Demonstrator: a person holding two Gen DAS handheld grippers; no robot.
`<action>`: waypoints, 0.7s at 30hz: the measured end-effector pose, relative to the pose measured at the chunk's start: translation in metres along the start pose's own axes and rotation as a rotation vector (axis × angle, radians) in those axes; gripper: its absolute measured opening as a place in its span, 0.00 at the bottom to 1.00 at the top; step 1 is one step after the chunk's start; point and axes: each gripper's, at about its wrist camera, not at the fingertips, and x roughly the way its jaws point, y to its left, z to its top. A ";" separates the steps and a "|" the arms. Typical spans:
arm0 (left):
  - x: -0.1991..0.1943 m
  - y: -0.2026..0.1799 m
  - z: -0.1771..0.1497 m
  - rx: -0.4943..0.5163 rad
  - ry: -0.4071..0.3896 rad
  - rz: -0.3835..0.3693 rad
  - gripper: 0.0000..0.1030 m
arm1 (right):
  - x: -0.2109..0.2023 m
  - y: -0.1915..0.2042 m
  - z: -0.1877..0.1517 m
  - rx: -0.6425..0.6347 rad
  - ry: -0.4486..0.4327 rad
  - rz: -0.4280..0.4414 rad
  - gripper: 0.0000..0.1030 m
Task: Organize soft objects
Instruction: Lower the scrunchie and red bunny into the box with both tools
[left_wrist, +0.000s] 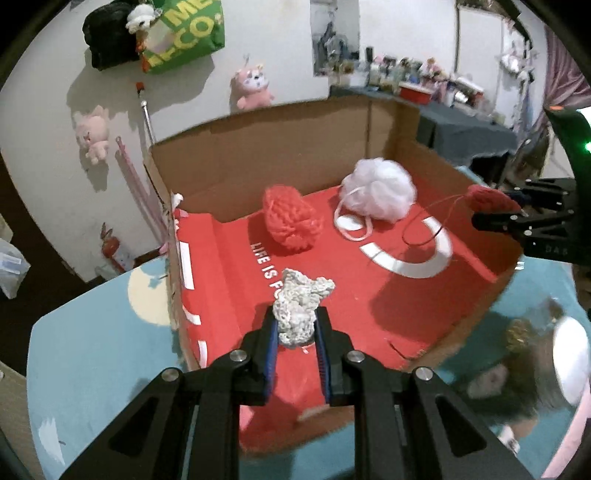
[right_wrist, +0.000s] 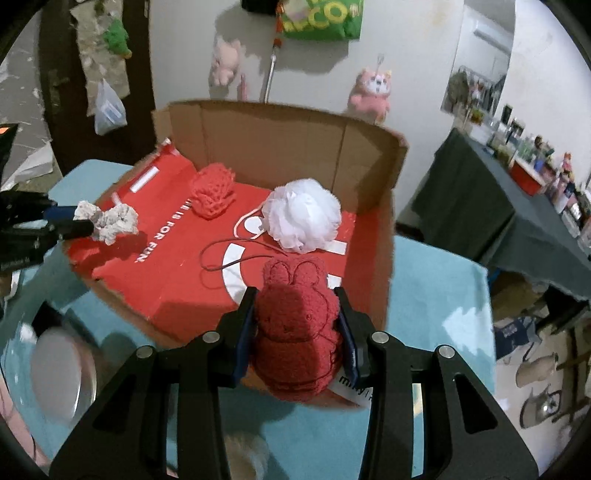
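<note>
Left gripper: we see both black fingers closed on a cream crocheted piece, holding it above the near edge of the open cardboard box. From the right wrist view the same piece hangs over the box's left rim, clear of the red printed liner on the box floor.

Right gripper: we see its fingers clamped on a dark red plush rabbit, which fills the gap between the blue pads. A paper tag shows beside the plush, under the right finger. A thin red cord loops from the plush across the liner. In the left wrist view this gripper enters over the box's right wall, the plush held above the liner.

Inside the box we note two items resting on the liner: a coral-red knitted piece toward the back left, and a white mesh bath pouf toward the back right, its white ribbon loop lying flat in front of it. The two are near each other but apart.

The box stands on a light blue surface. Pink plush toys and a green bag hang on the wall behind; a cluttered table with a dark cloth stands to the right.
</note>
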 end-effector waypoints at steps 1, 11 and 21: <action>0.006 0.000 0.002 0.004 0.015 0.009 0.19 | 0.011 0.000 0.004 0.004 0.029 -0.007 0.36; 0.057 0.002 0.017 0.010 0.131 0.081 0.20 | 0.091 -0.009 0.025 0.051 0.236 -0.043 0.36; 0.067 0.003 0.019 0.005 0.146 0.098 0.24 | 0.121 -0.010 0.023 -0.002 0.307 -0.071 0.38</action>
